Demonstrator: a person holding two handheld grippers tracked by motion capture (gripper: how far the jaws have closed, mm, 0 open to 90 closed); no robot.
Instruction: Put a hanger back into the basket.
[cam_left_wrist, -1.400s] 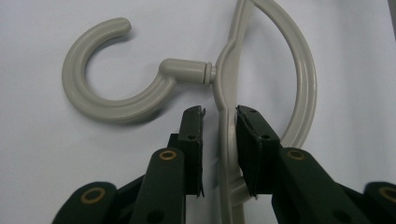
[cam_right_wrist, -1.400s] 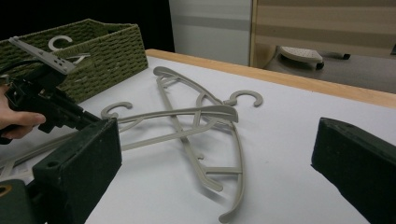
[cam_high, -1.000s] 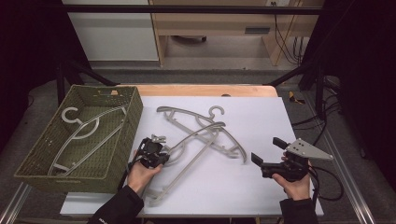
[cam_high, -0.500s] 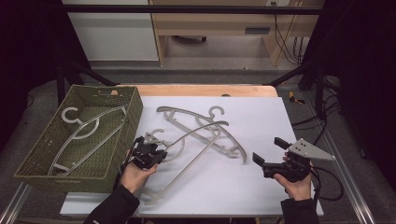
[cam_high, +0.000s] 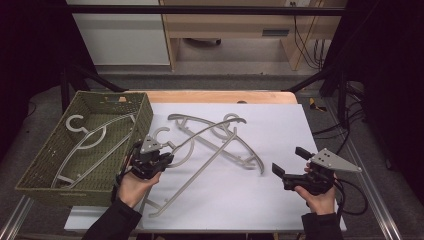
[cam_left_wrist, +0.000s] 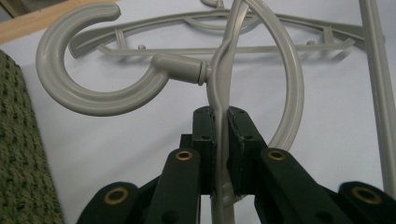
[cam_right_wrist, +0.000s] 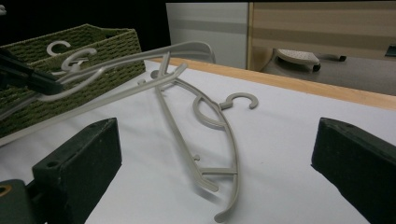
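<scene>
My left gripper (cam_high: 159, 159) is shut on a grey plastic hanger (cam_high: 210, 160) just below its hook, with the hook end held up off the white table and the far end low. In the left gripper view the pads (cam_left_wrist: 205, 135) squeeze that hanger's (cam_left_wrist: 93, 100) thin neck. A second grey hanger (cam_high: 220, 142) lies flat on the table beneath and behind it. My right gripper (cam_high: 290, 161) rests open at the right, with nothing between its jaws. The right gripper view looks past those jaws at the flat hanger (cam_right_wrist: 233, 100) and the lifted one (cam_right_wrist: 140, 53).
A green woven basket (cam_high: 65, 192) stands at the table's left edge with a third grey hanger (cam_high: 85, 140) lying in it. The white tabletop (cam_high: 280, 125) ends in a wooden strip (cam_high: 215, 96) at the back. Cables trail off at the right.
My left gripper has risen and drifted a little left with the hanger, so the hook end has come higher off the table. The right gripper has stayed put.
</scene>
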